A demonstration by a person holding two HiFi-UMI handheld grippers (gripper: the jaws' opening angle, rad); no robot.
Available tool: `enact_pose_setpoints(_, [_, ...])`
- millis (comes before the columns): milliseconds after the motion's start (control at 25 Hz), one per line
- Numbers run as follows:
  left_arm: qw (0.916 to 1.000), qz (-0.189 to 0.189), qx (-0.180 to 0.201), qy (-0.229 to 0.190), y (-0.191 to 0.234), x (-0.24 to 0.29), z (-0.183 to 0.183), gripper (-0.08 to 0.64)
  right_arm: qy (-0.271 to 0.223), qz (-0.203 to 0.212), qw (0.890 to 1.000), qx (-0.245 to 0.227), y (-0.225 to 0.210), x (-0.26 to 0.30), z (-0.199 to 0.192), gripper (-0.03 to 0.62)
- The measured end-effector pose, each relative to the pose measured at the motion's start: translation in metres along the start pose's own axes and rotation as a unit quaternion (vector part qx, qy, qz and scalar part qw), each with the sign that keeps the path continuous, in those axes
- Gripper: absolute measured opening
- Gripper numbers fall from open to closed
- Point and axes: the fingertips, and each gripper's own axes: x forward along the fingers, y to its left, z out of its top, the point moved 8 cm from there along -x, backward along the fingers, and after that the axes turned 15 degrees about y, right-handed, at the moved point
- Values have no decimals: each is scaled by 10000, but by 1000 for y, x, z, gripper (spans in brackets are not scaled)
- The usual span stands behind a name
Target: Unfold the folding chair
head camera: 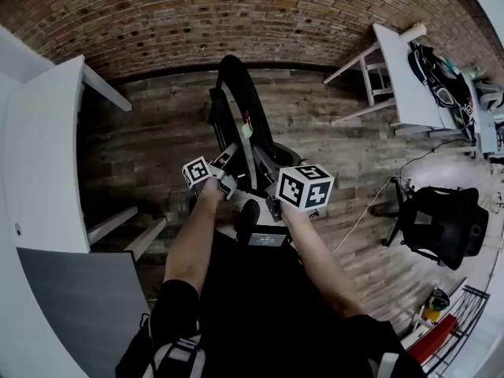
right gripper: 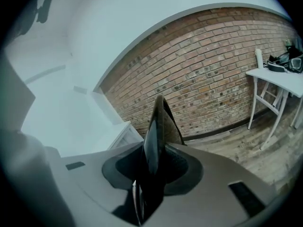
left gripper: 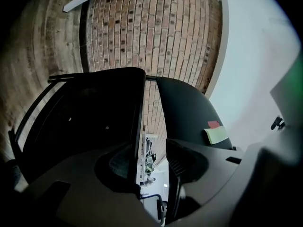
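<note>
The black folding chair [head camera: 240, 93] stands on the wooden floor straight in front of me, its panels close together. My left gripper [head camera: 223, 181] is at its left side and my right gripper [head camera: 272, 203] at its right, lower down. In the left gripper view the left gripper [left gripper: 151, 155] is open. The edge of one black chair panel [left gripper: 90, 122] runs along its left pad, the right pad stands apart, and a second black panel [left gripper: 189, 112] rises behind. In the right gripper view the right gripper [right gripper: 154, 167] is shut on a thin black chair edge [right gripper: 158, 122].
A white table [head camera: 47, 148] stands close on the left, with a grey panel [head camera: 87, 298] below it. Another white table [head camera: 405, 77] with gear on it is at the far right. A black office chair [head camera: 441, 223] and a cable [head camera: 370, 203] are on the right. The brick wall [head camera: 236, 14] is behind.
</note>
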Motion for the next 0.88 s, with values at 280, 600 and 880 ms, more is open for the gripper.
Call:
enact_pose_setpoints(280, [9949, 89, 230, 983, -3, -23, 16, 207, -454, -331, 9962, 665, 25, 7, -23, 107])
enact_pose_setpoints(600, [9944, -56, 140, 1050, -4, -32, 10, 213, -433, -317, 9969, 569, 34, 8, -19, 107])
enact_pose_setpoints(880, [9944, -269, -41, 1020, -2, -51, 16, 213, -540, 3, 9963, 662, 29, 9, -22, 115])
